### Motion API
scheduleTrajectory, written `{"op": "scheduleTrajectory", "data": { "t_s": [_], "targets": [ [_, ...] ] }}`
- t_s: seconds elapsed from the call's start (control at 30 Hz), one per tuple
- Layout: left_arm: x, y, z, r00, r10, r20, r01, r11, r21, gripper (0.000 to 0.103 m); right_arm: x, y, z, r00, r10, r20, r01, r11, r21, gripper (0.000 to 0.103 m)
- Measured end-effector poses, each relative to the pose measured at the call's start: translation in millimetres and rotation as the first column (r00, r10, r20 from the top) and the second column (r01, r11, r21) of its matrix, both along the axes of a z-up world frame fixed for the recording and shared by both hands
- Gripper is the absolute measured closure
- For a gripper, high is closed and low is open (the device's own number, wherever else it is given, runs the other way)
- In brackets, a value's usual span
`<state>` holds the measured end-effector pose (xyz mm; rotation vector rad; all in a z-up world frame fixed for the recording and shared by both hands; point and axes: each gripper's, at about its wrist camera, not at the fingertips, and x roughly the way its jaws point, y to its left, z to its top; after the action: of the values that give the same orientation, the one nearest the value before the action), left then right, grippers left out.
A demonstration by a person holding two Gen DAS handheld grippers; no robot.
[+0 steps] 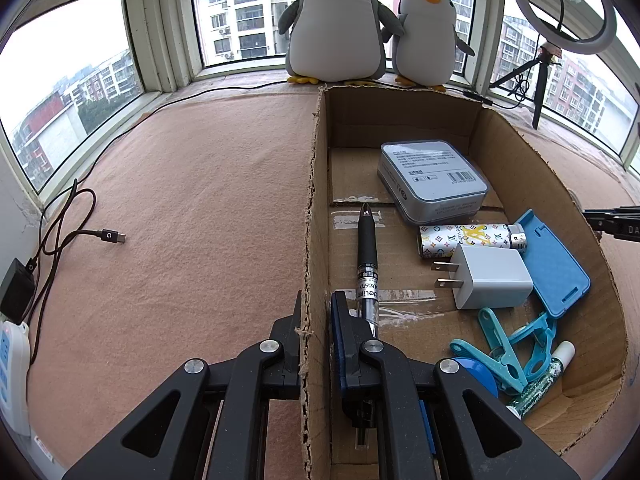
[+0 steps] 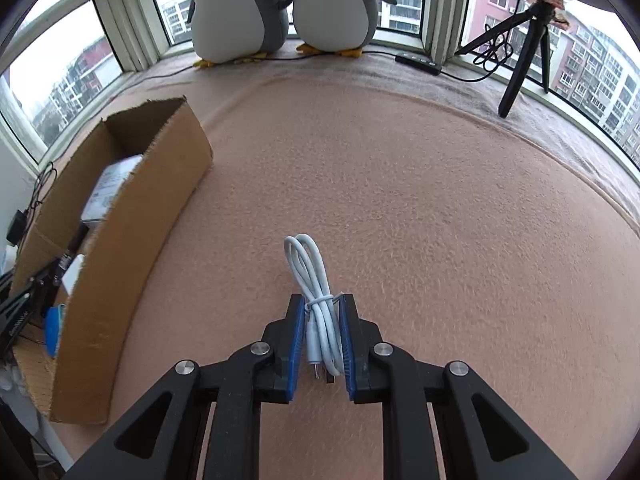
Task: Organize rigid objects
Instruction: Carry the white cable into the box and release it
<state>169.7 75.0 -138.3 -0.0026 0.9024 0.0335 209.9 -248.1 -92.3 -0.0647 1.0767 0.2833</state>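
Observation:
My left gripper [image 1: 318, 304] is shut on the left wall of an open cardboard box [image 1: 520, 168], one finger outside and one inside. In the box lie a black pen [image 1: 367, 252], a grey tin [image 1: 432, 176], a patterned lighter [image 1: 468, 238], a white charger plug [image 1: 488, 276], a blue stand [image 1: 556, 268], turquoise clips [image 1: 504, 344] and a small clear bottle [image 1: 548, 376]. In the right wrist view my right gripper [image 2: 320, 308] is shut on a tied white cable bundle [image 2: 304, 260] lying on the pink cloth, with the box [image 2: 132, 216] off to the left.
Two plush penguins [image 1: 336, 28] sit on the window ledge behind the box. A ring light on a black tripod [image 2: 524, 44] stands at the back right. A black cable with a plug [image 1: 108, 236] and a white power strip [image 1: 14, 372] lie left of the box.

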Motion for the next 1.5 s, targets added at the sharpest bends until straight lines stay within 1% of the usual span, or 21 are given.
{"op": "scheduleTrajectory", "data": {
  "t_s": [0.1, 0.27, 0.33, 0.53, 0.63, 0.7, 0.93, 1.2, 1.27, 1.3, 1.33, 1.37, 1.5],
  "targets": [
    [0, 0, 0, 1.000, 0.000, 0.000, 0.000, 1.000, -0.001, 0.093, -11, 2, 13, 1.000, -0.003, 0.016, 0.002, 0.998, 0.056, 0.088],
    [-1, -1, 1, 1.000, 0.000, 0.001, 0.000, 1.000, -0.003, 0.093, -26, 14, 37, 0.998, 0.006, 0.058, -0.013, 0.993, 0.118, 0.088],
    [-1, -1, 1, 1.000, 0.000, 0.002, 0.000, 1.000, -0.004, 0.093, -33, 22, 48, 0.997, 0.014, 0.077, -0.026, 0.987, 0.157, 0.088],
    [-1, -2, 1, 1.000, -0.002, 0.001, 0.002, 1.000, -0.003, 0.093, -56, 61, 67, 0.989, 0.070, 0.130, -0.095, 0.975, 0.200, 0.088],
    [-1, -1, 1, 1.000, -0.001, 0.002, 0.001, 1.000, -0.005, 0.093, -64, 79, 69, 0.986, 0.089, 0.143, -0.119, 0.969, 0.216, 0.088],
    [-1, -2, 1, 1.000, -0.002, 0.002, 0.002, 1.000, -0.004, 0.093, -69, 93, 68, 0.985, 0.108, 0.137, -0.138, 0.963, 0.232, 0.088],
    [-1, -3, 1, 1.000, -0.001, 0.002, 0.001, 1.000, -0.007, 0.093, -74, 131, 56, 0.980, 0.160, 0.122, -0.183, 0.961, 0.208, 0.088],
    [-2, -3, 1, 1.000, -0.001, 0.002, 0.001, 1.000, -0.008, 0.093, -73, 146, 47, 0.981, 0.163, 0.105, -0.182, 0.963, 0.200, 0.087],
    [-1, -3, 1, 1.000, -0.001, 0.003, 0.001, 1.000, -0.008, 0.093, -72, 147, 45, 0.982, 0.165, 0.096, -0.182, 0.962, 0.203, 0.085],
    [-2, -4, 2, 1.000, -0.001, 0.003, 0.001, 1.000, -0.008, 0.093, -72, 148, 44, 0.982, 0.166, 0.093, -0.182, 0.962, 0.205, 0.082],
    [-1, -3, 1, 1.000, -0.001, 0.002, 0.001, 1.000, -0.008, 0.093, -71, 147, 44, 0.983, 0.159, 0.093, -0.175, 0.963, 0.207, 0.073],
    [-1, -4, 2, 1.000, -0.001, 0.002, 0.001, 1.000, -0.007, 0.093, -72, 145, 45, 0.984, 0.149, 0.100, -0.168, 0.963, 0.212, 0.069],
    [-1, -4, 2, 1.000, -0.001, 0.000, 0.001, 1.000, -0.008, 0.093, -76, 141, 50, 0.984, 0.140, 0.110, -0.161, 0.962, 0.222, 0.069]
  ]
}}
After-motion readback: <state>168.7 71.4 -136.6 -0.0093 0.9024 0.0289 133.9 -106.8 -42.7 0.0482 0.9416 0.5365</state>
